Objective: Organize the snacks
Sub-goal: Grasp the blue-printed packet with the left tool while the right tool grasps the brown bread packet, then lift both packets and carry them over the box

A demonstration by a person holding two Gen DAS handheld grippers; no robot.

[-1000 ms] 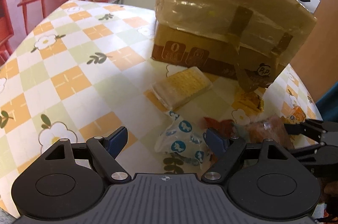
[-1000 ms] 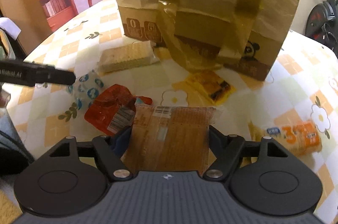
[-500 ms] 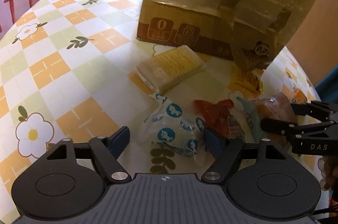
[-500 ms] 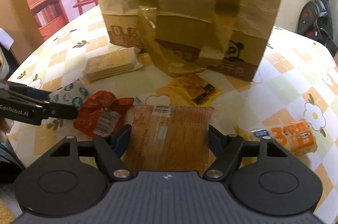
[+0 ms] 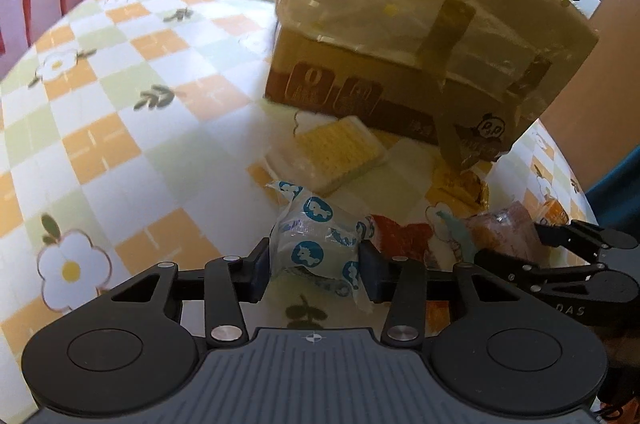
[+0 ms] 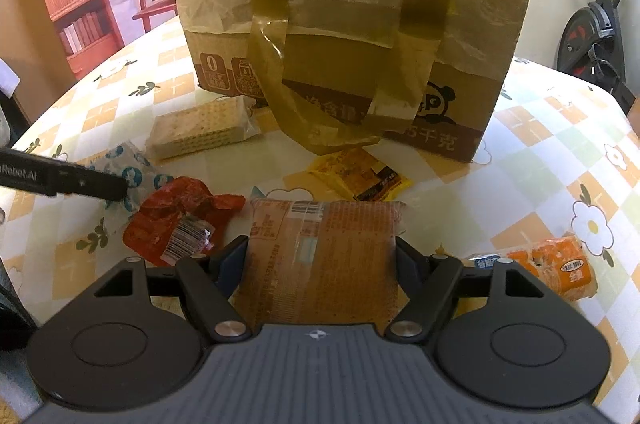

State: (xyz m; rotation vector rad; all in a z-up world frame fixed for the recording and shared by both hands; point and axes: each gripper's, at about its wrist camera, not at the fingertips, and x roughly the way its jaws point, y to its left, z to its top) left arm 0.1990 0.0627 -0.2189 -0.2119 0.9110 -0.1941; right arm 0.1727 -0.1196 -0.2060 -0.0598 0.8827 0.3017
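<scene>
A white packet with blue animal prints (image 5: 316, 236) lies on the checked tablecloth between the pads of my left gripper (image 5: 312, 264). Its jaws are closing and both pads touch the packet's sides. In the right wrist view, one left fingertip (image 6: 88, 182) lies across that packet (image 6: 128, 164). My right gripper (image 6: 320, 256) is shut on a flat brown packet (image 6: 324, 244), held just above the table. The same brown packet (image 5: 504, 228) shows at the right of the left wrist view.
A tall cardboard box (image 6: 352, 24) lined with plastic and tape stands behind the snacks. Loose on the table (image 6: 540, 152) are a wafer pack (image 6: 200, 132), a crumpled red packet (image 6: 176, 220), a yellow packet (image 6: 356, 176) and an orange packet (image 6: 552, 268).
The left gripper's jaws have drawn in from wide apart until they meet the blue-and-white packet. The right gripper keeps its hold on the brown packet and has barely moved.
</scene>
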